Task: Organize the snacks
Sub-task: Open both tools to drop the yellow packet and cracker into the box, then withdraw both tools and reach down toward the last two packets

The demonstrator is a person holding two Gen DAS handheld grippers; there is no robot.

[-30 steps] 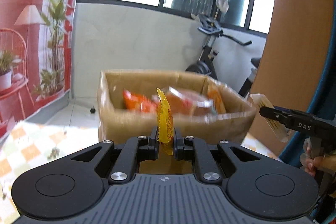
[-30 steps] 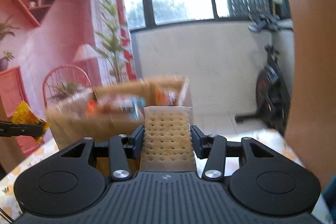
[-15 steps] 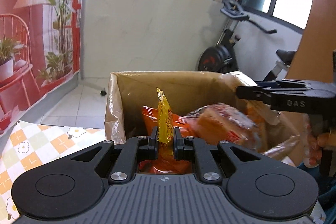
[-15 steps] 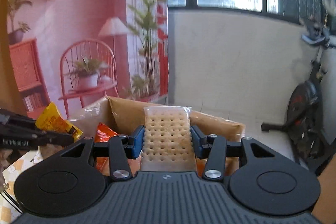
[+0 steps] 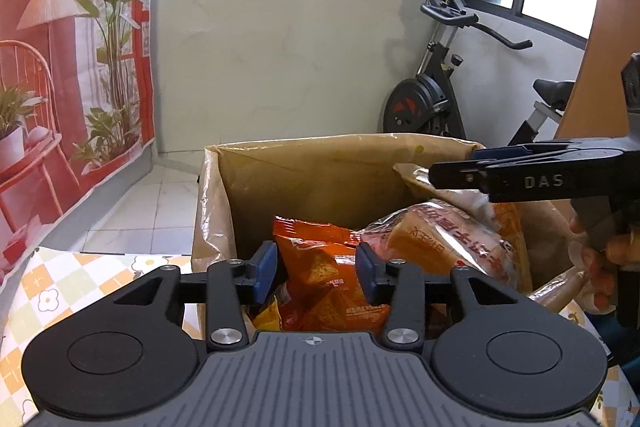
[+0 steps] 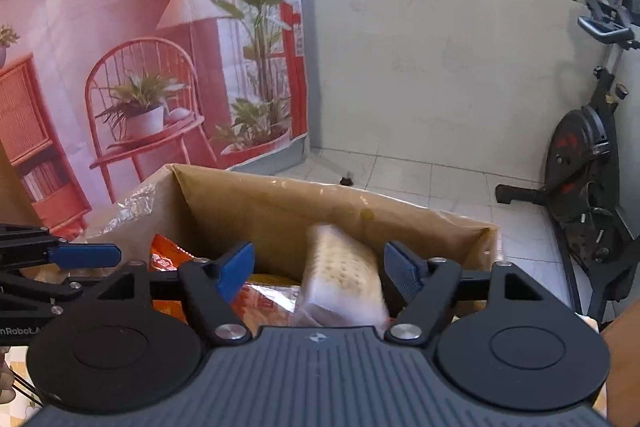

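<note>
Snack packets (image 5: 328,267) in box (image 5: 320,171)

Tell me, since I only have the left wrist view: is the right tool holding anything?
Observer: No. The right tool is open; a cracker pack sits tilted between its pads, apparently gripped by neither.
Reviewer: Is that pack inside the box?
Observer: Yes, it is within the cardboard box, resting on other snack bags. It looks blurred.
Reviewer: Anything else at that view's edge?
Observer: The left tool pokes in at the left, one blue pad near the box's left corner.
</note>
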